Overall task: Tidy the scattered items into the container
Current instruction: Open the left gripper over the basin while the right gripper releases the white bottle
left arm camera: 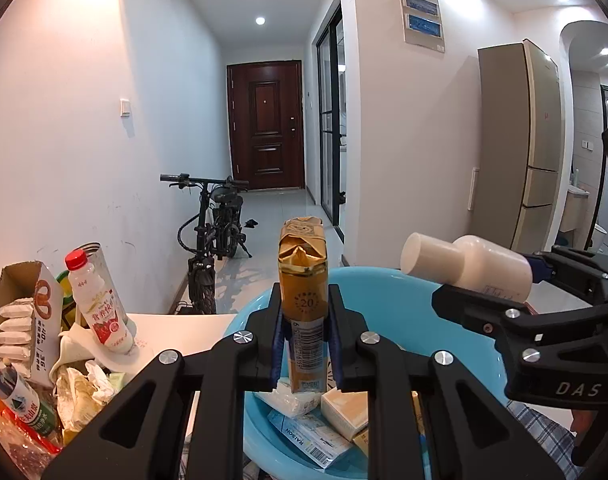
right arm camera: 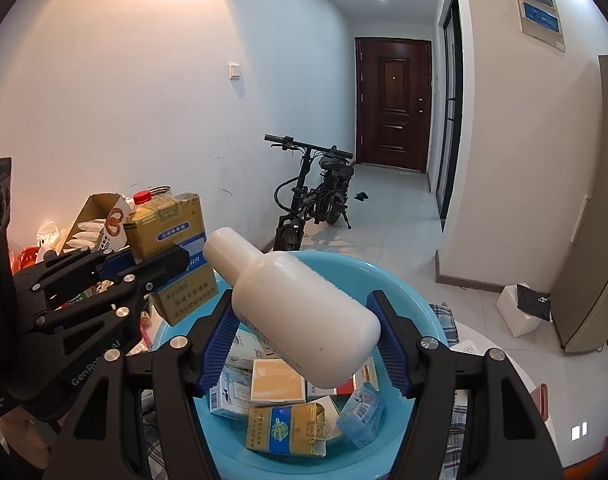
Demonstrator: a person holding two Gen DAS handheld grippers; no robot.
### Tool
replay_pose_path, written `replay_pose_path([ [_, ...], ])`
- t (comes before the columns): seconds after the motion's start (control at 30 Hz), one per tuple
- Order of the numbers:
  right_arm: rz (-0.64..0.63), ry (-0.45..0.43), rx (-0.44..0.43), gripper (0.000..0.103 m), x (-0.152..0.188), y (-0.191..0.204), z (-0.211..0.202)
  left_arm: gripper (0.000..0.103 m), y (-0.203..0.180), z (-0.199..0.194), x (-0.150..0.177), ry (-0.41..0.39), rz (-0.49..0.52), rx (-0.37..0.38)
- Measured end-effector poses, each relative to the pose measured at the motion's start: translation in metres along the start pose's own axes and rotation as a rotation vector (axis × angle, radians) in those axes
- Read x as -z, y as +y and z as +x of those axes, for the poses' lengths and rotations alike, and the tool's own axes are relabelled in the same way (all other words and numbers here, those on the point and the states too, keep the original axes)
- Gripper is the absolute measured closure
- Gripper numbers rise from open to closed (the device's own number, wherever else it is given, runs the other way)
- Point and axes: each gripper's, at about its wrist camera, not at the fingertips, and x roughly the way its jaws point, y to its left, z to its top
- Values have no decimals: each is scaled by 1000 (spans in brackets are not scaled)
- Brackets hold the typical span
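Observation:
My left gripper (left arm camera: pixel 304 328) is shut on a gold cigarette pack (left arm camera: pixel 304 292), held upright above the blue basin (left arm camera: pixel 404 300). The pack also shows in the right wrist view (right arm camera: pixel 168 240). My right gripper (right arm camera: pixel 300 340) is shut on a cream plastic bottle (right arm camera: pixel 304 312), tilted with its cap up and left, above the same basin (right arm camera: pixel 424 304). The bottle shows in the left wrist view (left arm camera: pixel 476 266), held by the right gripper (left arm camera: pixel 520 280). The basin holds several packs and small boxes (right arm camera: pixel 280 384).
On the table to the left stand a red-capped drink bottle (left arm camera: pixel 100 304), an open cardboard snack box (left arm camera: pixel 24 320), crumpled wrappers (left arm camera: pixel 80 392) and a green-label bottle (left arm camera: pixel 24 404). A bicycle (left arm camera: pixel 212 232) leans by the wall; a fridge (left arm camera: pixel 532 140) stands right.

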Motion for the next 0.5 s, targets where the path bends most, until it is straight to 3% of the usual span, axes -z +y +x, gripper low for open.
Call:
replay_pose_path([
  [0.5,-1,-8,8,36,1,-1,-5,86,0,0,0,4,-3,13],
])
